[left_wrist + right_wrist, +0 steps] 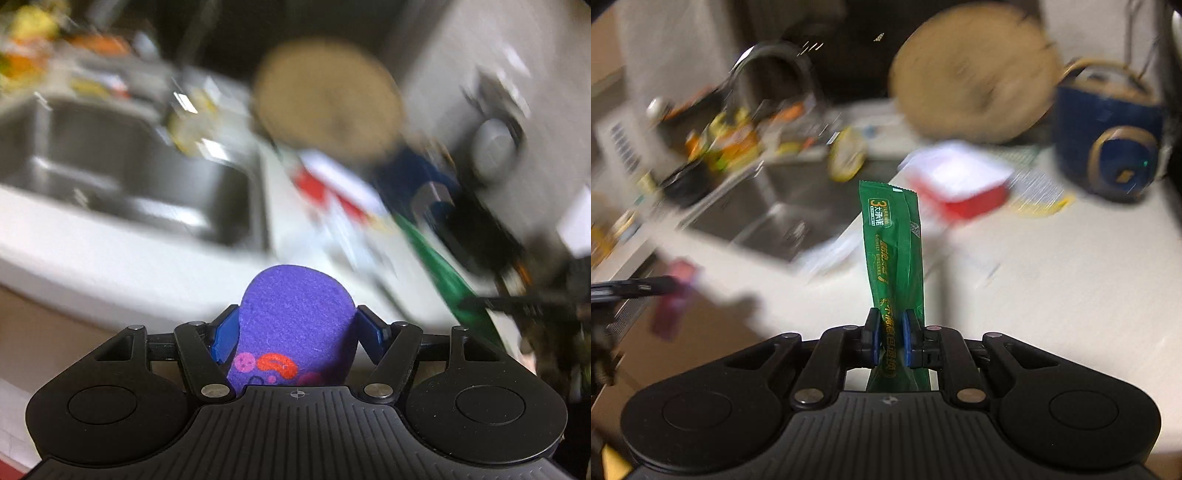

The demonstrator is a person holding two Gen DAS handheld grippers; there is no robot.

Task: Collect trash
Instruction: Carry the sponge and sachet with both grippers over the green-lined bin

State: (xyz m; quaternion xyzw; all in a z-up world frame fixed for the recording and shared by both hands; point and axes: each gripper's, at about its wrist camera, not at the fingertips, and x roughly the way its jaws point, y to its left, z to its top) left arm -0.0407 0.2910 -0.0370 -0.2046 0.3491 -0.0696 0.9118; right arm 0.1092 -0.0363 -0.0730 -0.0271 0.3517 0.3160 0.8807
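Above a white counter (1052, 280), the right gripper (888, 341) pinches a green wrapper (892, 243) pointing to 12 o'clock, while the left gripper (297, 332) clamps a purple foam piece (295, 317).

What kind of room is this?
Most likely a kitchen: a steel sink is set into a white counter, with a curved tap over it and a blue cooker-like appliance nearby.

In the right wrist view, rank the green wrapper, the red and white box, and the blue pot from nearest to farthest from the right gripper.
1. Green wrapper: clamped in the right gripper, sticking up at centre.
2. Red and white box: on the counter beyond, slightly right.
3. Blue pot: far right, at the back of the counter.
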